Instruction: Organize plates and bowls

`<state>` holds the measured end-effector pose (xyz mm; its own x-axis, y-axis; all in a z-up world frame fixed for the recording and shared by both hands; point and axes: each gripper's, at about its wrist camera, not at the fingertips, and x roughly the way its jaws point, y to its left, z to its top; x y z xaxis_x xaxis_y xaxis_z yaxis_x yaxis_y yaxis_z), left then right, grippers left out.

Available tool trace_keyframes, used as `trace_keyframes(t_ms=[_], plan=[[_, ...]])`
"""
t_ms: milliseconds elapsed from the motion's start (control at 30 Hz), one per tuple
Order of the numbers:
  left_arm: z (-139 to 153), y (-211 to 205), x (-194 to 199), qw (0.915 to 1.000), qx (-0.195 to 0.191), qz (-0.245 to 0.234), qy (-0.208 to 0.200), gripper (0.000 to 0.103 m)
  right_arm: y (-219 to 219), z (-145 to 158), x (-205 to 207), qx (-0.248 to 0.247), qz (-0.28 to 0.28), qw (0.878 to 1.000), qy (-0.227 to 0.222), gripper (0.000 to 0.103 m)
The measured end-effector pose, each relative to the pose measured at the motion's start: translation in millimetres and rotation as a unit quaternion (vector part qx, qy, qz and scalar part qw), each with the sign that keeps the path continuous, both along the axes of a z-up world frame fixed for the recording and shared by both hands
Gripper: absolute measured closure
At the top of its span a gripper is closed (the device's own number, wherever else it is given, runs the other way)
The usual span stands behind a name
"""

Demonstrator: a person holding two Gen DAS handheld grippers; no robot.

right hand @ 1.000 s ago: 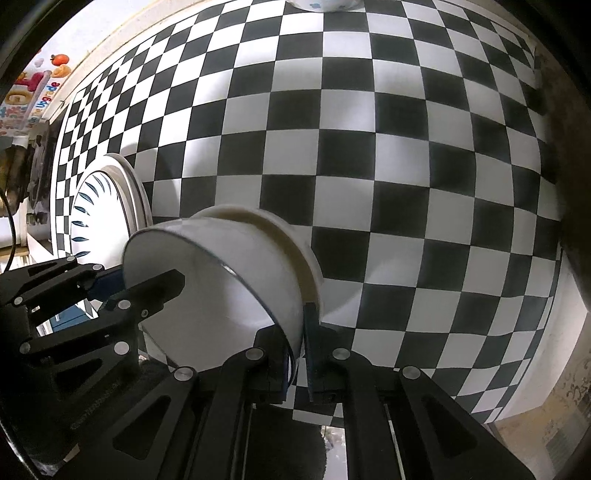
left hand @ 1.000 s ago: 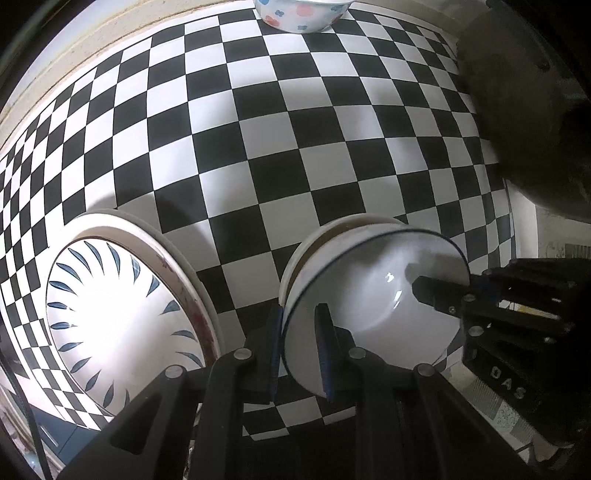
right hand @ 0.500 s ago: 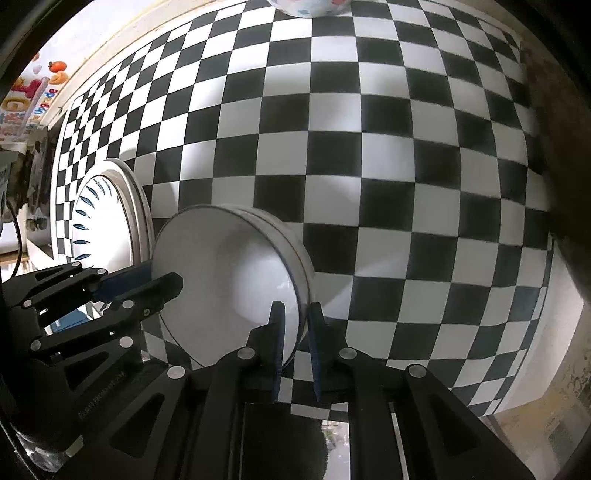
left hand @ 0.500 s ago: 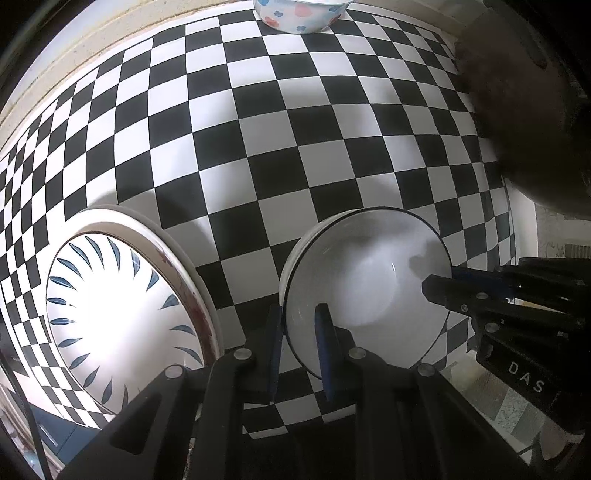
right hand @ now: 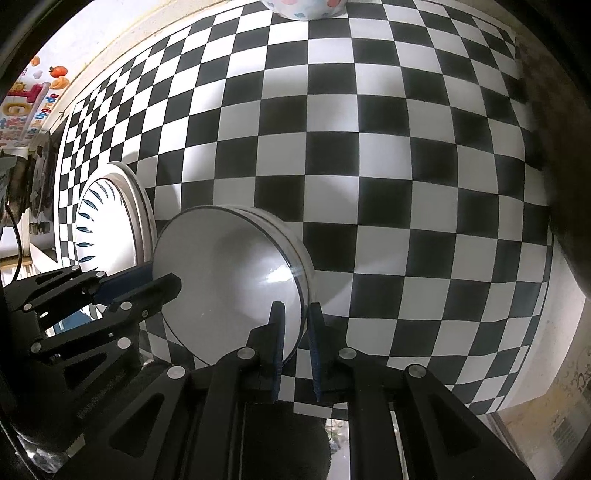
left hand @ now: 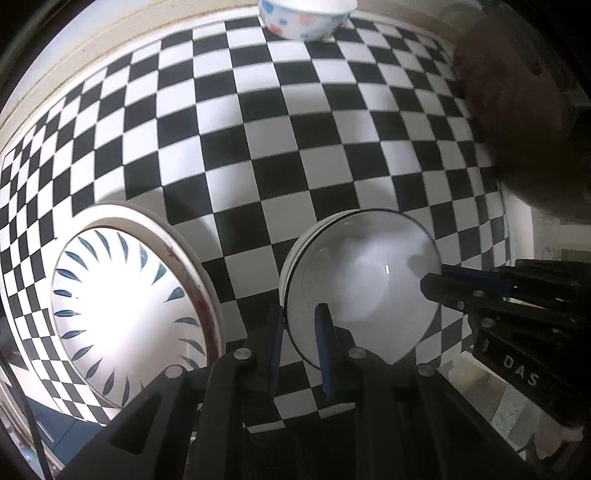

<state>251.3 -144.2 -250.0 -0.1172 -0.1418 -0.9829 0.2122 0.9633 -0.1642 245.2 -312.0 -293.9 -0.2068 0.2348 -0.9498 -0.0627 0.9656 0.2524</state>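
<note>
A white bowl with a thin dark rim line (left hand: 362,291) sits nested in another white bowl on the checkered cloth; it also shows in the right wrist view (right hand: 229,280). My left gripper (left hand: 299,332) straddles its near-left rim, fingers slightly parted. My right gripper (right hand: 297,332) straddles the opposite rim, also parted a little. A white plate with blue leaf marks (left hand: 122,310) lies to the left, also seen in the right wrist view (right hand: 107,225). A spotted bowl (left hand: 303,18) stands at the far edge, also seen in the right wrist view (right hand: 299,9).
The black-and-white checkered tablecloth (left hand: 295,129) covers the table. A dark round object (left hand: 517,110) looms at the right. The table's right edge (right hand: 535,350) lies beyond the bowls. Stickers (right hand: 26,103) show on the far left wall.
The tilted white bowl has been lowered level into the bowl beneath it. Both grippers' fingers have parted slightly around the rim.
</note>
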Motion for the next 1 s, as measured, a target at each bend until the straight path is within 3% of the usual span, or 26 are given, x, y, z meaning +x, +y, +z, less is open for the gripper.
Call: trace_keyframes(t_ms=[233, 367, 433, 667, 867, 1000], plan=[[61.8, 6.8, 29.0, 0.9962, -0.007, 0.022, -0.084, 0.087, -16.7, 37.3, 11.1, 0.025, -0.019, 0.999, -0.033, 0.087], [81.0, 4.7, 77.1, 0.9921, -0.012, 0.046, -0.116, 0.083, -35.3, 62.5, 43.0, 0.034, -0.046, 0.996, -0.069, 0.063], [80.8, 3.5, 107.0, 0.9912, -0.014, 0.058, -0.118, 0.082, -44.5, 69.9, 66.8, 0.033, -0.063, 0.994, -0.085, 0.062], [41.4, -2.2, 204.0, 0.9927, -0.006, 0.078, -0.092, 0.082, -54.8, 58.2, 171.8, 0.035, -0.111, 0.987, -0.112, 0.062], [-11.8, -4.1, 266.1, 0.9941, -0.027, 0.100, -0.032, 0.082, -52.1, 10.2, 245.2, 0.038, -0.148, 0.985, -0.083, 0.062], [-38.3, -6.9, 288.4, 0.9937, -0.041, 0.104, -0.004, 0.082, -52.1, -22.9, 270.5, 0.038, -0.162, 0.984, -0.058, 0.062]])
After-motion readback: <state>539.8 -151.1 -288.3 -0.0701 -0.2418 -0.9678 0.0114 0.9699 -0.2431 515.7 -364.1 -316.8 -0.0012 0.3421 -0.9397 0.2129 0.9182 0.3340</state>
